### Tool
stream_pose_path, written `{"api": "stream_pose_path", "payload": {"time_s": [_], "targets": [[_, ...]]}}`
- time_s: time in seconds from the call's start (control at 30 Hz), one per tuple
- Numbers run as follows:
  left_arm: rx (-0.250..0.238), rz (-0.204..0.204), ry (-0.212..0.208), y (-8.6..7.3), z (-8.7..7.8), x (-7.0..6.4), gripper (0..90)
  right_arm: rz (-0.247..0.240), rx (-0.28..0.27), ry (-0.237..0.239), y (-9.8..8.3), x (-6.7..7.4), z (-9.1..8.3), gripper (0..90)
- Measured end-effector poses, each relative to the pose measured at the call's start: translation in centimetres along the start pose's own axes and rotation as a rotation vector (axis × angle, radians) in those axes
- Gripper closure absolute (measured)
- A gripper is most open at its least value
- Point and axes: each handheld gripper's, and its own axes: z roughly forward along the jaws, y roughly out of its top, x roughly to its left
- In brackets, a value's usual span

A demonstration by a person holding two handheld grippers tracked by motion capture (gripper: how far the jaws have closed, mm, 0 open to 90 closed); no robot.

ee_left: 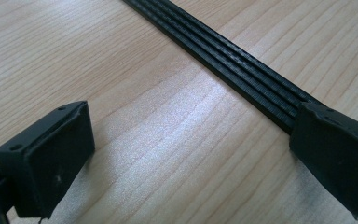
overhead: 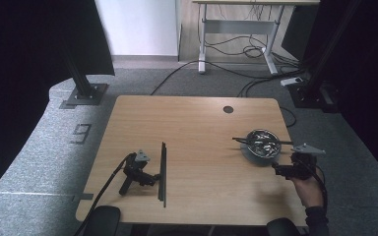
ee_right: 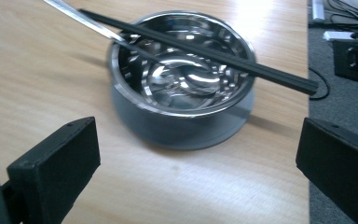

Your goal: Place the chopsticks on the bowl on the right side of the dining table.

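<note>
The right gripper (overhead: 286, 168), held by a hand (overhead: 309, 189) at the lower right of the high view, sits just below the steel bowl (overhead: 262, 144) with its jaws spread wide and empty. In the right gripper view the bowl (ee_right: 182, 79) fills the upper centre, with a black chopstick (ee_right: 200, 49) laid across its rim and a metal utensil (ee_right: 81, 17) leaning out toward the upper left. The left gripper (overhead: 152, 178) lies on the table (overhead: 192, 123) at lower left, jaws likewise apart and holding nothing; a bundle of black chopsticks (overhead: 163, 172) lies just right of it, and in the left gripper view one jaw touches or overlaps the bundle's (ee_left: 242, 74) near end (contact cannot be confirmed). Risk: the bowl stands close to the table's right edge, so a push from the gripper could slide it off, and the resting chopstick could roll off the rim if the bowl is jolted. The utensil handle projects across the approach path. Cables (overhead: 236, 46) and a desk frame (overhead: 238, 29) occupy the floor in the upper frame, well apart from the work.
</note>
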Motion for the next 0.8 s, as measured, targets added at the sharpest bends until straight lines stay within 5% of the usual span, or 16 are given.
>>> {"api": "stream_pose_path", "payload": {"time_s": [0.47,0.8], "targets": [[0.0,0.001,0.0,0.0,0.0,0.0,0.0,-0.084,0.104,0.096,0.3,5.7,-1.9,0.0],[0.001,0.001,0.0,0.0,0.0,0.0,0.0,-0.142,0.107,0.22,1.2,10.5,1.7,0.0]]}}
